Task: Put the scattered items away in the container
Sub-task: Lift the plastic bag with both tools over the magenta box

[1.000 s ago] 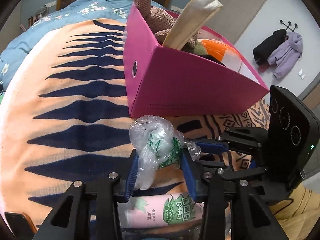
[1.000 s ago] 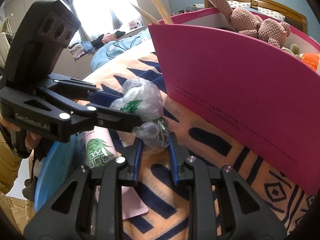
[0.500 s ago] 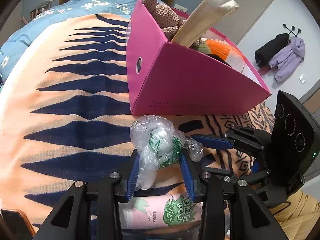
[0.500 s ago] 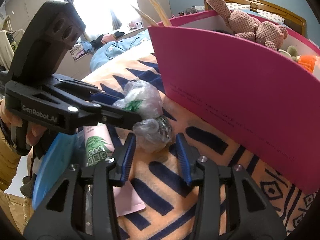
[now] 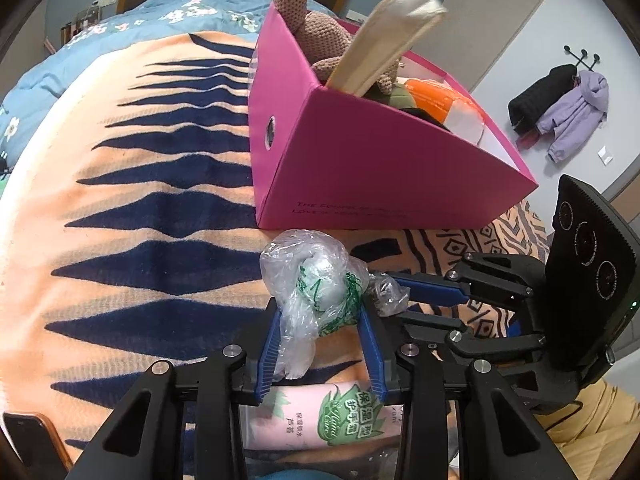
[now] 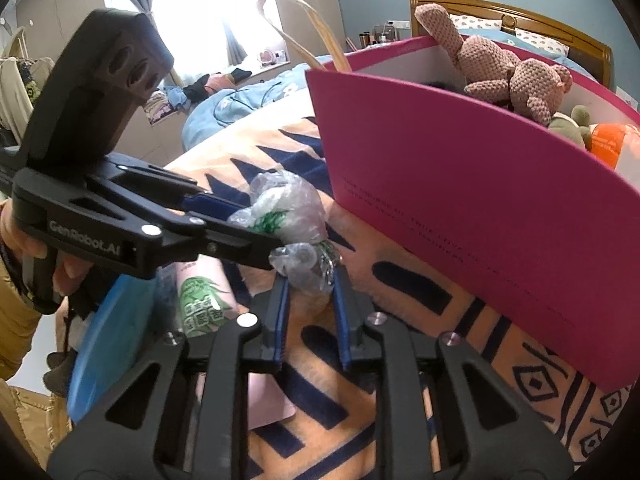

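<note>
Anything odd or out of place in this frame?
Yes: both grippers grip one crumpled plastic bag. The left hand-held gripper holds its body, the right hand-held gripper its loose end, outside the pink box. A cream pouch juts over the rim.

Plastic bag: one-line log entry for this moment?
plastic bag | left claw: shut on bag | right claw: gripping its tail | pink box: ahead

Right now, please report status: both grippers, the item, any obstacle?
Left hand-held gripper shut on plastic bag. Right hand-held gripper closing on its tail. Pink box wall ahead.
</note>
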{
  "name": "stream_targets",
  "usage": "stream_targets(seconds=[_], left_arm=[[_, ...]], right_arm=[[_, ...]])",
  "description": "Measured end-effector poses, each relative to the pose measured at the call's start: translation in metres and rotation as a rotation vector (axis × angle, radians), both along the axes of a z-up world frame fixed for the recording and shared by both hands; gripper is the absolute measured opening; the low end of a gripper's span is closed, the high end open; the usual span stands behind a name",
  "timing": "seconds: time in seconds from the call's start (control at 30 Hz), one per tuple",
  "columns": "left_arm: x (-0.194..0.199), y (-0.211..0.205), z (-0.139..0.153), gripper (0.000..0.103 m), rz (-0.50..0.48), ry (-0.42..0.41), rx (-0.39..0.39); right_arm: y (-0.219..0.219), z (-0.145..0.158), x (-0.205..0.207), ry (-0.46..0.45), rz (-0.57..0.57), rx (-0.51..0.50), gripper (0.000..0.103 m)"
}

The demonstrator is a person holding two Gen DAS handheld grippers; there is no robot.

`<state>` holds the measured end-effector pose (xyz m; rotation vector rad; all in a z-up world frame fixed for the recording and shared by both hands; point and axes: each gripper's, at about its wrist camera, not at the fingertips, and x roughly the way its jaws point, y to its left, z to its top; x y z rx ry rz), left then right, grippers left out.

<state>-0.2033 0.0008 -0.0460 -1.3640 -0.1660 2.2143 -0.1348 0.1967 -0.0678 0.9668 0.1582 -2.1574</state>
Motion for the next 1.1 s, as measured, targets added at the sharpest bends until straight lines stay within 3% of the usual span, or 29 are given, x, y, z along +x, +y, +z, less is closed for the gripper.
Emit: stream_targets(seconds=[0.63,0.73,1.1], left_arm=[[0.029,0.039,0.045,0.037,-0.099,0.114,0.002],[0.031,0.049,0.054,0.037,-0.117,0.133,0.014],[0.022,0.099,0.091,0.037,-0.197,0.207,0.056]], right_arm=[[0.033,0.043,0.057,0.096,-0.018,-0.023,0.021],[0.044,0.054,0.043,0.116,-0.030,-0.034,0.021],[0.088,0.095,0.052,0.227,-0.124,-0.050,0.019]])
